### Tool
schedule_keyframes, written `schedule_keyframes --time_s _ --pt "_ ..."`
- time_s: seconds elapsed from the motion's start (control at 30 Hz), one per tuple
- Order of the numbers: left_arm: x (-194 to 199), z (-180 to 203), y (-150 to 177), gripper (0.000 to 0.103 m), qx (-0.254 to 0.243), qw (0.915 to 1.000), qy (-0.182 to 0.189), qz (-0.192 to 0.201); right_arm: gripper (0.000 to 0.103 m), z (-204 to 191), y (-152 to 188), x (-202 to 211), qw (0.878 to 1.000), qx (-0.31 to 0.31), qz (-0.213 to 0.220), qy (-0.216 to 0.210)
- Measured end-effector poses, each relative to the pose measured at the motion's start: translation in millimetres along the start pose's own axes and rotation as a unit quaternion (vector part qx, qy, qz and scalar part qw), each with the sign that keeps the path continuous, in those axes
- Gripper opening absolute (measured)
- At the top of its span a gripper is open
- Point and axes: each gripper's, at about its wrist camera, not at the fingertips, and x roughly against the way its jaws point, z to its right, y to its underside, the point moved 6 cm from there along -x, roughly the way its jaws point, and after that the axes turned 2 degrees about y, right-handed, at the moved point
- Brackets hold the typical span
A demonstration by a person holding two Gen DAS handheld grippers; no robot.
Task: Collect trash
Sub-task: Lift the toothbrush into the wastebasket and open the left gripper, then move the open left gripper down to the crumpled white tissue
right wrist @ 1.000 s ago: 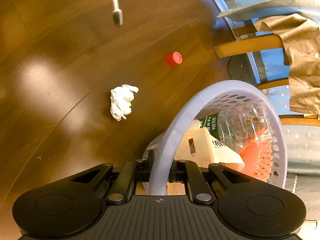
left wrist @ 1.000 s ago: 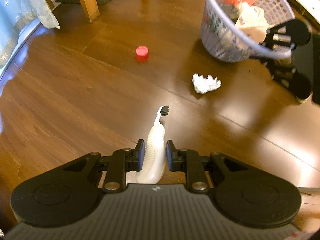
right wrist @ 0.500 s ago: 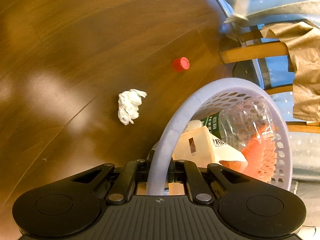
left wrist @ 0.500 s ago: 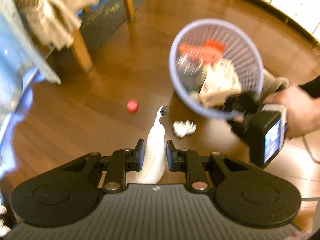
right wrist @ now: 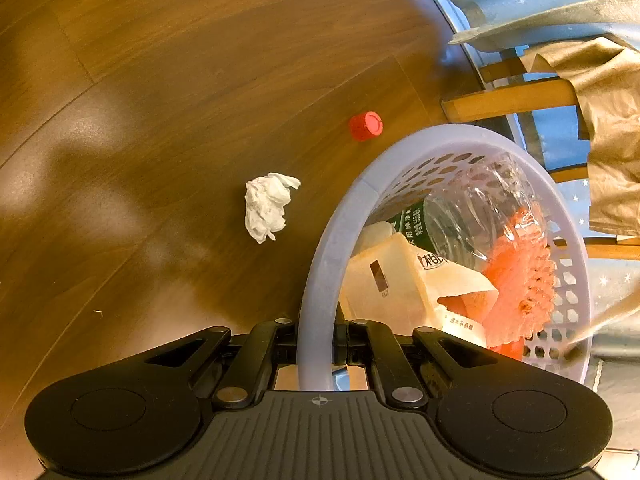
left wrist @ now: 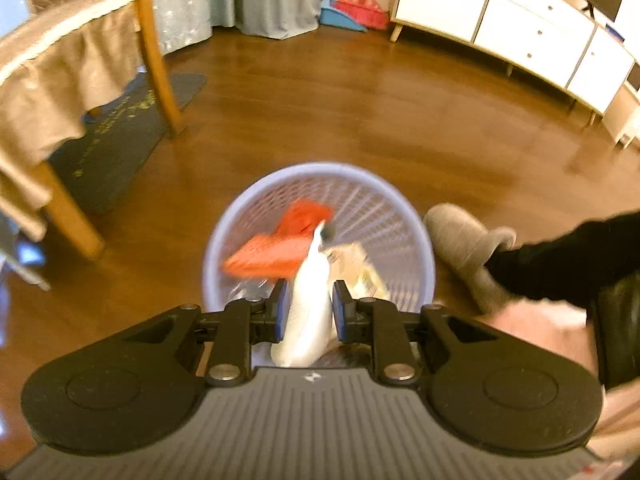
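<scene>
The left wrist view looks down over a wooden floor [left wrist: 360,120]. At nine o'clock stands a wooden chair [left wrist: 156,60] draped with a tan cloth, a dark mat [left wrist: 112,140] under it. At the centre sits a round lavender basket [left wrist: 416,248] holding an orange net bag [left wrist: 280,248] and a tan paper packet. The left tool [left wrist: 307,312] grips a white toothbrush [left wrist: 308,304] by its thick handle, its pads pressed on both sides. The brush points toward twelve o'clock, its dark bristle head over the basket's opening. At three o'clock lie a grey slipper [left wrist: 460,240] and a black sleeve [left wrist: 580,256]. White cabinets [left wrist: 500,12] line the wall at one o'clock.

The right wrist view shows the same floor. A crumpled white tissue [right wrist: 268,204] lies on the floor at about eleven o'clock from the tool, just beside the basket. A red bottle cap [right wrist: 366,125] lies farther off at twelve o'clock, apart from the tissue. The right tool [right wrist: 316,344] is clamped shut on the basket's rim [right wrist: 316,300]. Inside the basket, toward two o'clock, lie a clear plastic bottle [right wrist: 480,208] with a green label, the tan paper packet [right wrist: 400,276] and the orange net bag.
</scene>
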Motion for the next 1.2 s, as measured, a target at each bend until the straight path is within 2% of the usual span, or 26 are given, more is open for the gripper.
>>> schedule_keyframes --time_s 0.07,0.17,0.3,0.53,0.77,0.87,0.93,1.03,1.2 --pt "-19 2 -4 0.027 0.008 1.0 0.004 0.001 0.003 2 1 0 1.0 -0.005 0.0 -0.002" --pt "-28 1 -4 0.027 0.012 0.9999 0.006 0.007 0.003 6 0 -1 1.0 -0.011 0.0 -0.004" --pt "-22 -15 11 0.027 0.023 0.9997 -0.003 0.004 0.003 5 0 -2 1.0 -0.011 0.001 -0.004" --pt "1 -57 47 0.029 0.079 0.9963 -0.033 0.01 0.003 10 2 -2 1.0 -0.017 0.002 -0.009" --pt "20 -87 98 0.032 0.138 0.987 -0.082 0.003 0.003 19 8 -5 0.999 -0.028 0.001 -0.016" --pt "25 -94 117 0.035 0.169 0.9817 -0.087 0.004 0.003 22 6 -6 0.999 -0.028 0.002 -0.015" --pt "28 -95 124 0.036 0.167 0.9816 -0.093 0.002 0.003 20 4 -6 1.0 -0.025 0.003 -0.014" --pt "33 -98 130 0.042 0.173 0.9805 -0.093 0.009 0.003 19 3 -7 1.0 -0.026 0.001 -0.012" --pt "30 -97 142 0.045 0.179 0.9795 -0.092 0.002 0.003 18 1 -7 1.0 -0.027 -0.004 -0.015"
